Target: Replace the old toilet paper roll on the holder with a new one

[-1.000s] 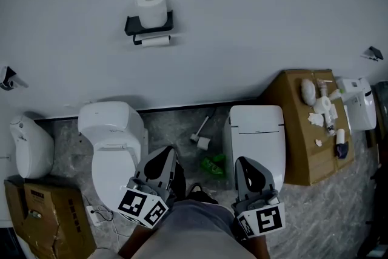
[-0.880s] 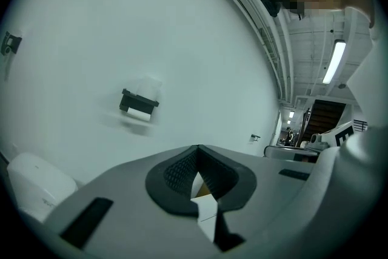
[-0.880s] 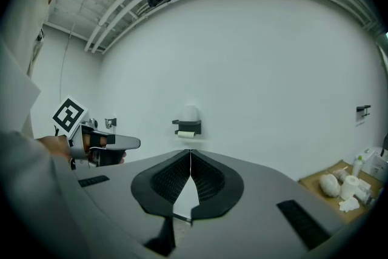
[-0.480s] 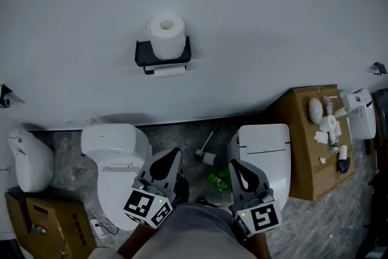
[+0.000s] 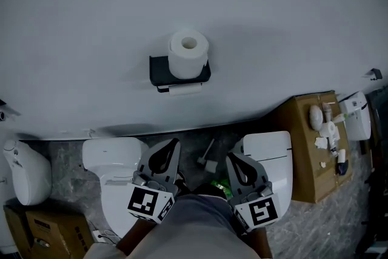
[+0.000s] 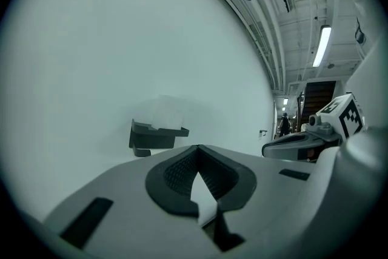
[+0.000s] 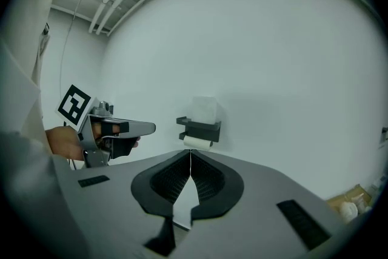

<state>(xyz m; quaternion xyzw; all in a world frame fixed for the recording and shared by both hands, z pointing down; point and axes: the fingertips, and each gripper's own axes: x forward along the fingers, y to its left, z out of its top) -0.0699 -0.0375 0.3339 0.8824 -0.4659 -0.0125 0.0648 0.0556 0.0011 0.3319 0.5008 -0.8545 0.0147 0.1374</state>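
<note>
White wall tiling-free and plain; a black holder (image 5: 180, 73) is mounted on it, above the gap between two white toilets (image 5: 115, 170) (image 5: 271, 158).

- Full toilet paper roll (image 5: 188, 53) is stood upright on the holder's top shelf, core hole facing up.
- Thin old roll (image 5: 185, 89) is seen on the bar just beneath the shelf, lying level.
- Left tongs (image 5: 173, 144) are clenched, pads met, nothing between them; they are pointed towards the wall, well apart from the holder.
- Right tongs (image 5: 231, 156) are likewise clenched and empty, held beside the left ones, also well short of the holder.
- In the right gripper view, the holder (image 7: 200, 127) is lined up just above the closed tips, with the old roll (image 7: 197, 142) under it.
- In the left gripper view, the holder (image 6: 154, 135) is placed left of the tips.
- Cardboard box (image 5: 303, 148) is stood to the right of the right toilet, small white items scattered on top.
- Something green (image 5: 220, 182) is lying on the grey stone floor (image 5: 73, 158) between the toilets; what it is cannot be made out.
</note>
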